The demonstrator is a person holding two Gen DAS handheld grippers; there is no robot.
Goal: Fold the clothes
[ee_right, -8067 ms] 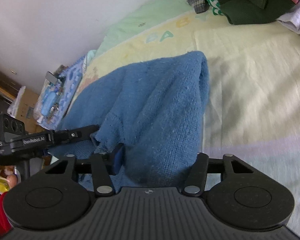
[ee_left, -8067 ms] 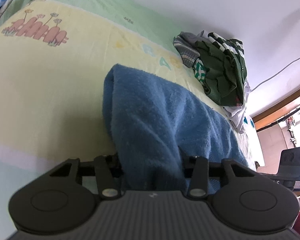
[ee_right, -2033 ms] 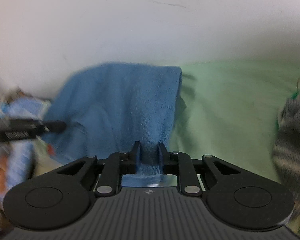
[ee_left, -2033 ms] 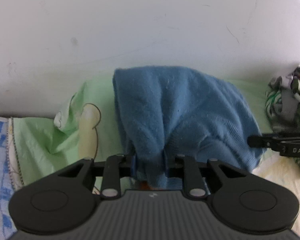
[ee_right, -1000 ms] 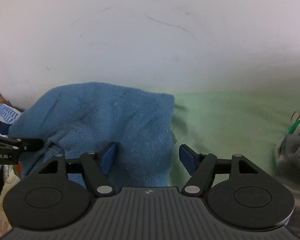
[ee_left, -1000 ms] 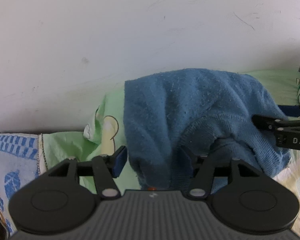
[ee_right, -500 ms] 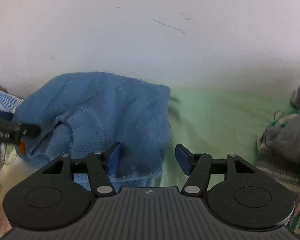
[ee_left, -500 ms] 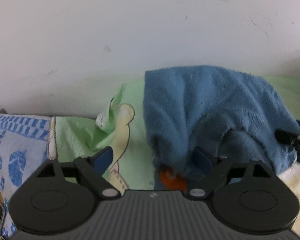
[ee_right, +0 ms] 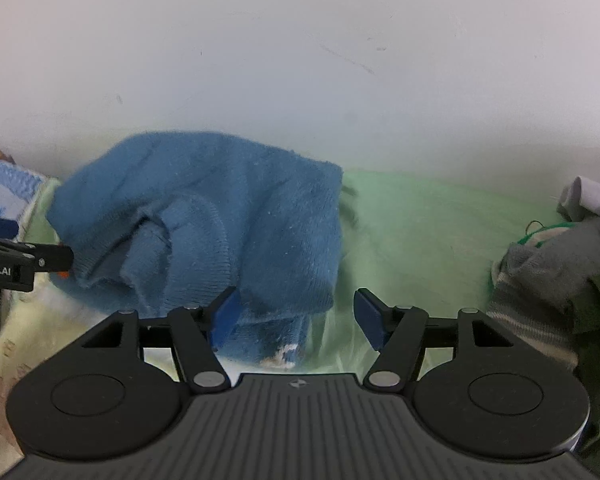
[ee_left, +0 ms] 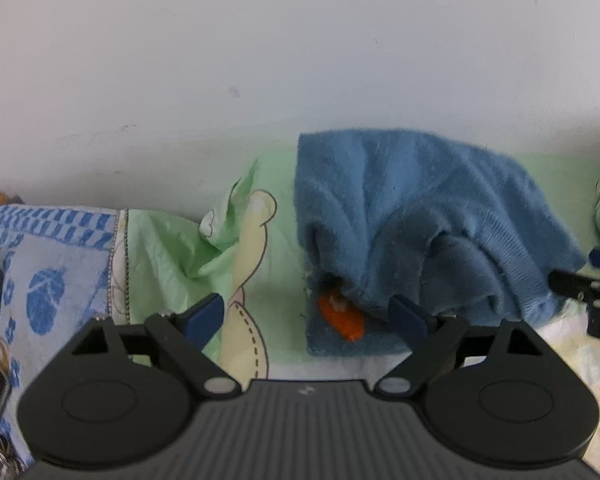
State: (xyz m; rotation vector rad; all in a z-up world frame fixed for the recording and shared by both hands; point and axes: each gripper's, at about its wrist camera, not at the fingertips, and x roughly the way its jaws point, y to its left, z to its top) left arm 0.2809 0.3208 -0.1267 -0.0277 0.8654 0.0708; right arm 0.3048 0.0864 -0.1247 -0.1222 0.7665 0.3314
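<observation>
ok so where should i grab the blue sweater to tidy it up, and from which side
Take the blue sweater by its near bottom edge, which lies flat on the green sheet facing the left gripper. Come in low from the front: the top is a rounded, bunched mound against the wall, with no free edge. Both grippers are opening, gripping nothing.

The sweater (ee_right: 220, 224) lies on the bed (ee_right: 420, 232) against the wall (ee_right: 300, 60); a clothes pile (ee_right: 560, 272) lies to its right.
</observation>
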